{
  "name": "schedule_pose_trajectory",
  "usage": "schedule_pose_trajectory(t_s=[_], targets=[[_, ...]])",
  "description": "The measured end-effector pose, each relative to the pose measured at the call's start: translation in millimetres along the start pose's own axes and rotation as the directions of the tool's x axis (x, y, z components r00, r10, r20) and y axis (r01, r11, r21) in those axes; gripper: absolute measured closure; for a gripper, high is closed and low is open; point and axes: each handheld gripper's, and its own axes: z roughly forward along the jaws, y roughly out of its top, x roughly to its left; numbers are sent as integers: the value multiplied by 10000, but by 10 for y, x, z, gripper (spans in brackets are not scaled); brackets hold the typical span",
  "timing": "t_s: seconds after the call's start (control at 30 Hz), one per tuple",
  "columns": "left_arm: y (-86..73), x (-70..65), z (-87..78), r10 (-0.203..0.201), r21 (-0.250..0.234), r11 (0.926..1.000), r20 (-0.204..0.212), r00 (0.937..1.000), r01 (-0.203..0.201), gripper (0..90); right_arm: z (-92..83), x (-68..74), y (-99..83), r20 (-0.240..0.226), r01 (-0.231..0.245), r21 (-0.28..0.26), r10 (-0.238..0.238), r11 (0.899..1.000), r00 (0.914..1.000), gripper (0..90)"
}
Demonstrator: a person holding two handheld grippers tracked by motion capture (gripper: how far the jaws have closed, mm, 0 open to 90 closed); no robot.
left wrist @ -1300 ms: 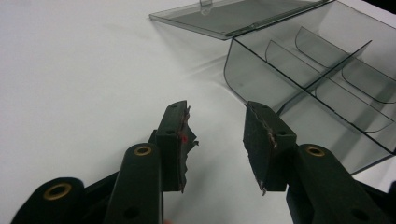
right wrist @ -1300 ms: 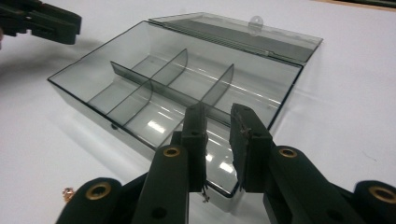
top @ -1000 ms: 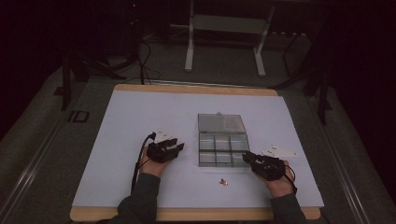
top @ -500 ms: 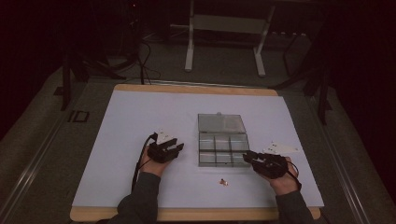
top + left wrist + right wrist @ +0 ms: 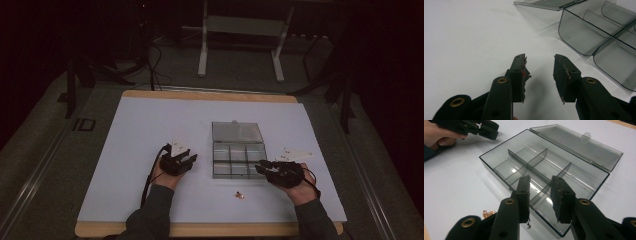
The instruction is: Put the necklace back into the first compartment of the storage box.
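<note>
A wide white sheet over a wood-edged table, with bare wood showing along the far and near edges. Right of centre on that surface, a smoky grey clear-plastic compartment box (six cells, split by thin dividers), its flat hinged lid thrown open and lying toward the far edge. Seen from the right gripper view, that same box directly ahead of the jaws, lid flat behind it, no cell with anything visible inside. Left of the box, apart from its side wall, the black left gripper resting on the sheet in a sleeved hand, jaws spread wide with nothing but white surface between them in the left gripper view; box corner off to the upper right there. At the box's near right corner, the black right gripper, jaws parted with a clear gap, having just been opening, gripping nothing; in the right gripper view the near wall and dividers visible through that gap. Toward the near edge, just in front of the box and between the two hands, a tiny copper-coloured metal piece lying loose on the sheet, glimpsed also beside the right jaw (shape too small to tell).
</note>
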Motion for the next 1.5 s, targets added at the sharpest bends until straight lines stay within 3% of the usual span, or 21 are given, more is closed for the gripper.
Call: schedule_pose_trajectory(t_s=[0.63, 1.2, 1.5], targets=[[-5, -22, -1, 94, -37, 9999, -258, 9996, -95, 614, 68, 70, 153, -268, 743, 982, -720, 9924, 9970, 669], [-2, -23, 9, 82, 20, 10000, -224, 9997, -82, 617, 189, 168, 238, -616, 1661, 2014, -1568, 9653, 9857, 674], [-1, -23, 11, 67, 36, 10000, -218, 9997, -66, 620, 250, 248, 285, -887, 2187, 2473, -2027, 9439, 9752, 697]])
